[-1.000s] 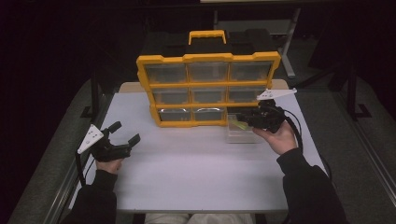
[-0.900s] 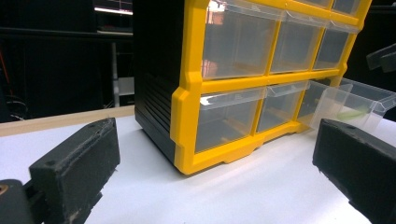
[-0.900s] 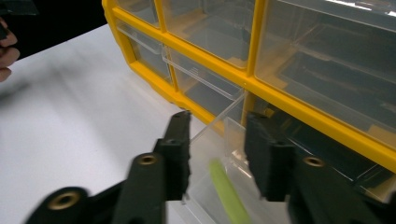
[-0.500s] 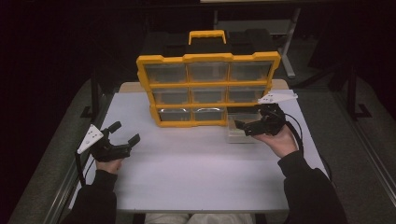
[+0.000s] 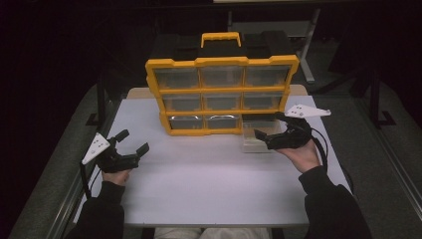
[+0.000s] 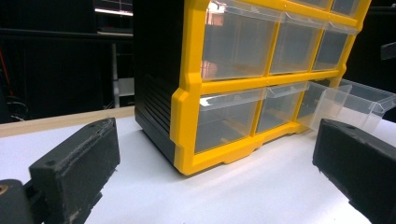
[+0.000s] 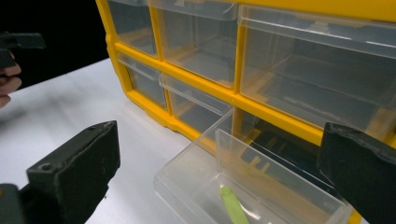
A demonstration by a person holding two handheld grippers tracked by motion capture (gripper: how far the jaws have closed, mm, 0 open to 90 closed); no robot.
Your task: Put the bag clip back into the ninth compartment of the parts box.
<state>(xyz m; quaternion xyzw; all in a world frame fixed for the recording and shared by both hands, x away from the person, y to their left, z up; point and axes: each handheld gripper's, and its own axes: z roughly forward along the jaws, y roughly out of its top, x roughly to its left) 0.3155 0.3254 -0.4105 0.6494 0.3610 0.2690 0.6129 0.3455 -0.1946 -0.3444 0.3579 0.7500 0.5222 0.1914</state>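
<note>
On a white tabletop [image 5: 199, 189], a clear plastic drawer [image 7: 243, 196] sits pulled out before a yellow organizer [image 5: 221, 94], holding a blurry green item [image 7: 233, 205]. Right gripper [image 5: 271, 130] fingers have just opened wide around nothing; left gripper [image 5: 133, 142] fingers are wide.

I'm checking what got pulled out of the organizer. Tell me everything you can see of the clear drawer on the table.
The clear drawer is a see-through plastic bin, open-topped, with a raised lip across its front. It is pulled out of the bottom right slot of the yellow organizer and rests on the white table, just in front of that slot. A small pale green piece lies inside. The right gripper hovers over it, jaws open.
</note>
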